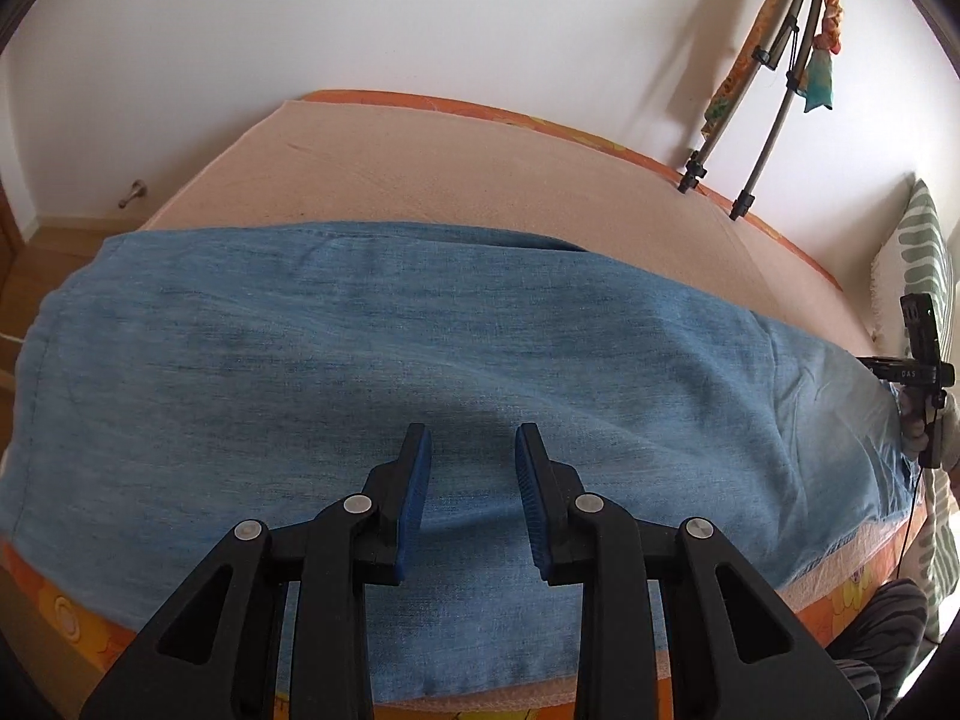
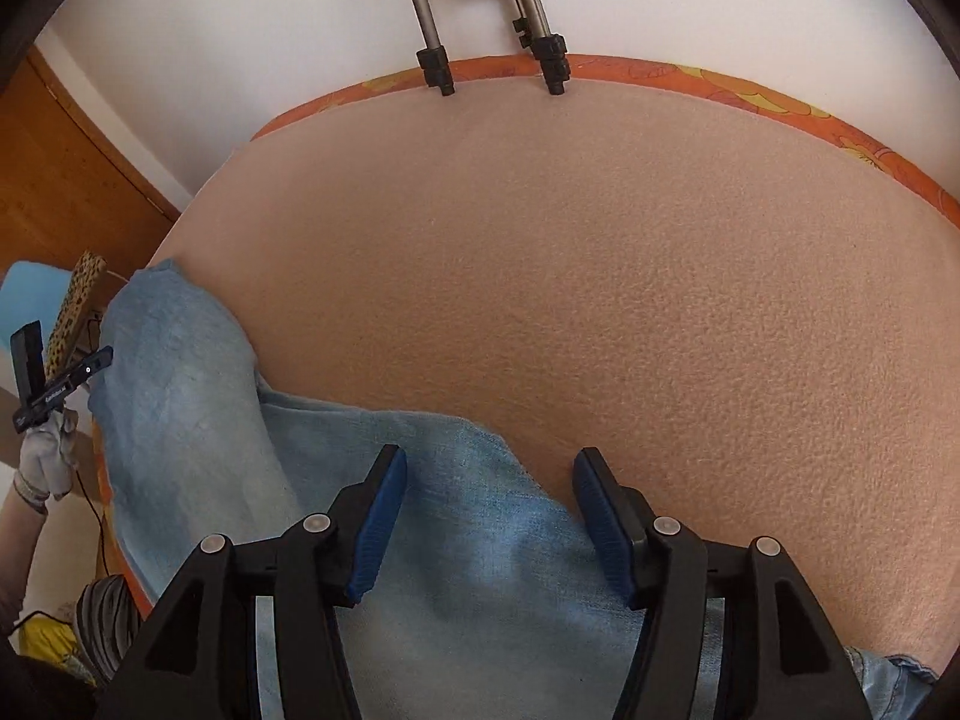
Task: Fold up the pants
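Light blue denim pants (image 1: 360, 348) lie flat across the near side of a bed with a peach blanket (image 1: 456, 174). My left gripper (image 1: 474, 438) is open and empty, its blue pads just above the middle of the pants. In the right wrist view the pants (image 2: 456, 540) run from the lower middle to the left edge of the bed. My right gripper (image 2: 489, 462) is open and empty, over the pants' far edge where it meets the blanket (image 2: 600, 276). The right gripper also shows at the far right of the left wrist view (image 1: 918, 372), and the left gripper at the left of the right wrist view (image 2: 54, 384).
A folded tripod (image 1: 774, 90) with colourful cloth leans on the white wall at the bed's far edge; it also shows in the right wrist view (image 2: 480, 18). A green patterned pillow (image 1: 918, 252) lies at the right. A wooden door (image 2: 66, 168) stands at the left.
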The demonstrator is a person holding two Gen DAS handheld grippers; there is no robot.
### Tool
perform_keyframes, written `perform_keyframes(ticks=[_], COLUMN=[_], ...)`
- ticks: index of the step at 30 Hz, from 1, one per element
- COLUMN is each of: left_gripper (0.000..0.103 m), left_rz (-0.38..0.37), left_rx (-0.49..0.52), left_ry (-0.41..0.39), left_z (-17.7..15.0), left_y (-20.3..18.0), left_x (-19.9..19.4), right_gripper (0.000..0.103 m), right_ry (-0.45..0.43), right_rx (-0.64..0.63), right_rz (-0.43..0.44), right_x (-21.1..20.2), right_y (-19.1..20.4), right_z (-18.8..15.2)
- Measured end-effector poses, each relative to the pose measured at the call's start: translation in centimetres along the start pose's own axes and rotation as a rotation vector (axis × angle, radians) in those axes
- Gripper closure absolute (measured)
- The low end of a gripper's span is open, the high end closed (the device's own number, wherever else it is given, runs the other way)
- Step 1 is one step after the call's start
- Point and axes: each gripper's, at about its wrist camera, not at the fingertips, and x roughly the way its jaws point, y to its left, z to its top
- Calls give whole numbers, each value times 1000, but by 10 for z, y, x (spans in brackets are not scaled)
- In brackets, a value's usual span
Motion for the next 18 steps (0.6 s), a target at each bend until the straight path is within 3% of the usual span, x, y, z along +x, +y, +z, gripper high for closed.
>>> perform_keyframes(ticks=[1,2,5,7,11,14,18], left_gripper=[76,76,76,76,76,76,76], left_rz=[-3,-6,1,11,43,60,80], left_rx=[-23,-43,-70,-61,-19,-5,-23], left_ry=[-5,-9,-20,-15,-4,-12,-30], left_z=[-1,-1,-5,-6,-8,-8,-8], left_y=[5,10,17,17,15,15,25], left_x=[0,0,-1,2,7,6,-4], right_gripper=[52,75,89,93,95,95,92], right_ry=[4,11,-11,-65,-269,-244,-151], right_rx=[-8,-16,-34,-47,-71,-10,-67], right_rz=[14,17,-40,-92,-210,-201,-273], right_x=[1,2,-3,-23,-78,-76,-40], right_y=[4,8,22,28,30,8,14], right_z=[-1,-2,-7,-8,3,21,30])
